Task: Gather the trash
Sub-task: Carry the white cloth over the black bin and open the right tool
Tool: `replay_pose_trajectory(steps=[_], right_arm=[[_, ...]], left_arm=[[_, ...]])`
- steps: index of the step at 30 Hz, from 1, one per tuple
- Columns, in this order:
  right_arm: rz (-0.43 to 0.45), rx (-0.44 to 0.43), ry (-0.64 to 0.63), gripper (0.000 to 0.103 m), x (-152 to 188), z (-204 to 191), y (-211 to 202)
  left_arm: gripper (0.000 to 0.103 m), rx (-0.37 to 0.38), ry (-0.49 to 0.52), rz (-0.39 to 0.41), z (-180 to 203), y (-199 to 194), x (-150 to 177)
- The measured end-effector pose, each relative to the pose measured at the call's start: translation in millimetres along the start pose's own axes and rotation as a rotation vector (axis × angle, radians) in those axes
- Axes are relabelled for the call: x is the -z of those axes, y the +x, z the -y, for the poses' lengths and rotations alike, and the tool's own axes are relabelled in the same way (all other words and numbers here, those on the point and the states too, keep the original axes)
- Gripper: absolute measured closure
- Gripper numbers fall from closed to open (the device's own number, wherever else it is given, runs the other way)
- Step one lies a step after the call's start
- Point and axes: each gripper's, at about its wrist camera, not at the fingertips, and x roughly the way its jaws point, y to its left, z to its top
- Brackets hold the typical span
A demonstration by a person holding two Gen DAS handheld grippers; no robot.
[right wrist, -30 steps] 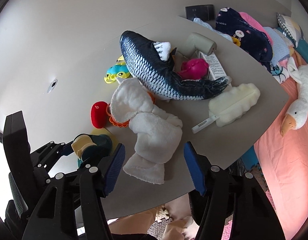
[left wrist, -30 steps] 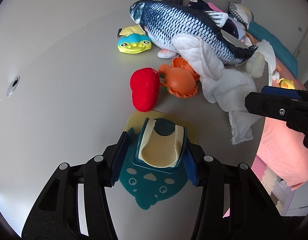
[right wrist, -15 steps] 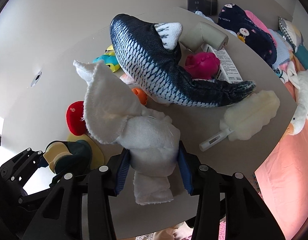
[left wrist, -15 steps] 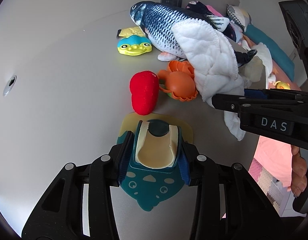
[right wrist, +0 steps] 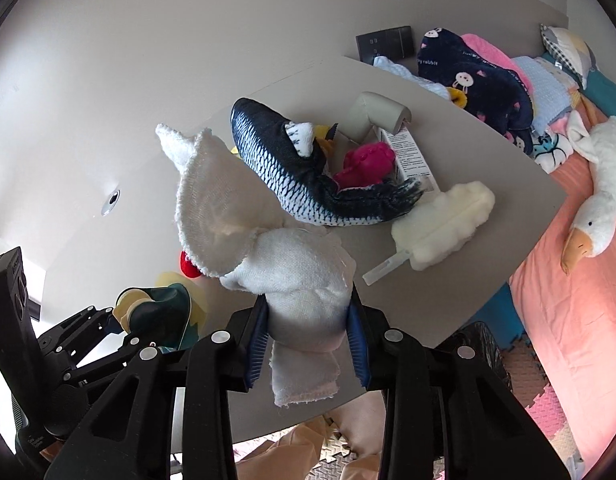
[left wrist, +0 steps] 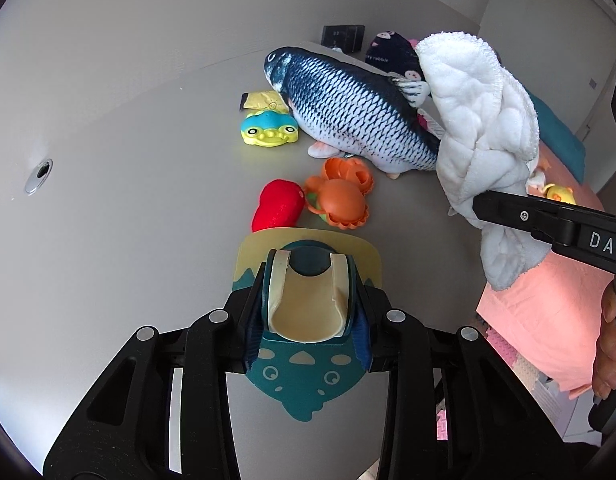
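within the last second both tools had been closed onto their loads and the loads had been raised: the left tool [left wrist: 305, 320], a moment earlier standing wider around the teal fish-shaped holder [left wrist: 308, 372], was now seen pressed against its sides, jaws closing, with the cream curved insert [left wrist: 303, 304] cradled between the blue pads; the holder's tail was lifted clear of the grey counter [left wrist: 127, 208]. the white cloth [right wrist: 295, 276], which had lain crumpled on the counter beside the plush fish [right wrist: 291, 168], had been pinched at its bunched middle by the right tool [right wrist: 305, 340], jaws closing, and was carried above the counter edge, one flap standing up and a loose end hanging below the pads. for the collecting task this was judged to mean that two pieces had been secured at once and only needed carrying to a bin, none of which was visible. both tools were pointed steeply downward and forward over the near edge of the counter, the right one crossing the right side of the left wrist view, with a person's fingers [left wrist: 610, 356] seen wrapped on its handle. the red plush [left wrist: 277, 208], orange toy [left wrist: 342, 200] and yellow-blue frog toy [left wrist: 269, 130] were left untouched
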Motion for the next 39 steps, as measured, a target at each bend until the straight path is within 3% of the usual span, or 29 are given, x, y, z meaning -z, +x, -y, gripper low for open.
replay_pose_trajectory(steps=[12,39], right_arm=[[0.054,0.033,0.086,0.066,30,62,-51],[0.128,0.251,0.402,0.064,111,206,-138]], left_arm=[[0.068,0.077,0.129,0.03,83,-12,-7],[0.068,0.341,0.486,-0.063,260,21,0]])
